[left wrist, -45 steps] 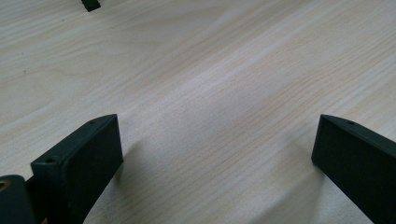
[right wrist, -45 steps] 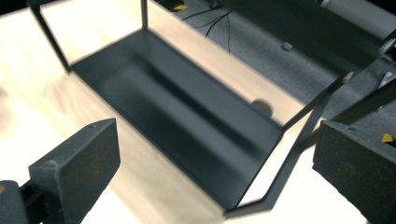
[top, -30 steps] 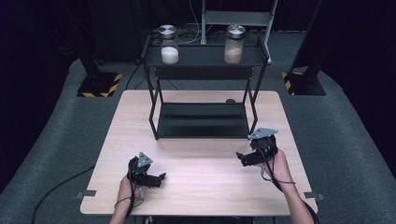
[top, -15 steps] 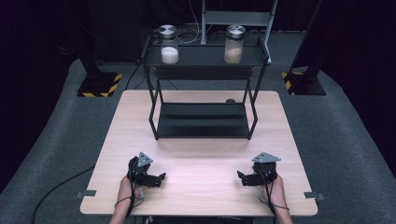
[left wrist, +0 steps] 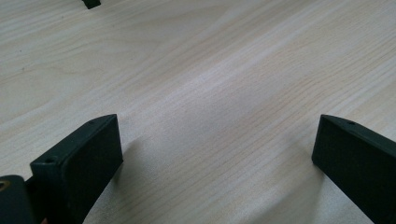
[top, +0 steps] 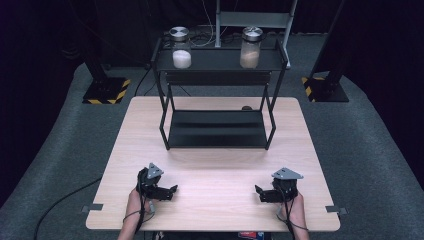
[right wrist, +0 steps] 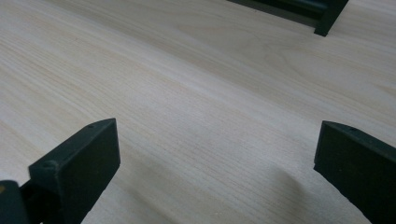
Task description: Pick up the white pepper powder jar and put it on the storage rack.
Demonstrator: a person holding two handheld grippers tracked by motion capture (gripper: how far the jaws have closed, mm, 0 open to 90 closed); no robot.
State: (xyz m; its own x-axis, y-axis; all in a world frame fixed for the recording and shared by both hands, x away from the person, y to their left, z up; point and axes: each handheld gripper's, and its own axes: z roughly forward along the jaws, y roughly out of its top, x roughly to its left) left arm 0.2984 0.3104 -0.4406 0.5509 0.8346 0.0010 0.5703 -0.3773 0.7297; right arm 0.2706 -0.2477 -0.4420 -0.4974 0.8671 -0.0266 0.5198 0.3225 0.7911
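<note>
At the table's (top: 215,165) near edge, left gripper (top: 170,191) and right gripper (top: 261,193) rest low on bare wood, tips facing each other, well apart; both sets of jaws spread wide, nothing between them. Beyond stands the black rack (top: 217,129); on its top shelf, white jar (top: 181,49) left, tan jar (top: 250,48) right.

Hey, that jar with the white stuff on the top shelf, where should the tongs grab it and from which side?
Probably the glass body of the white-filled jar, just below its metal lid, coming in level from the front, the person's side. It stands upright near the left end of the rack's top shelf, with open space before it. The left tongs are nearer and already open.
</note>
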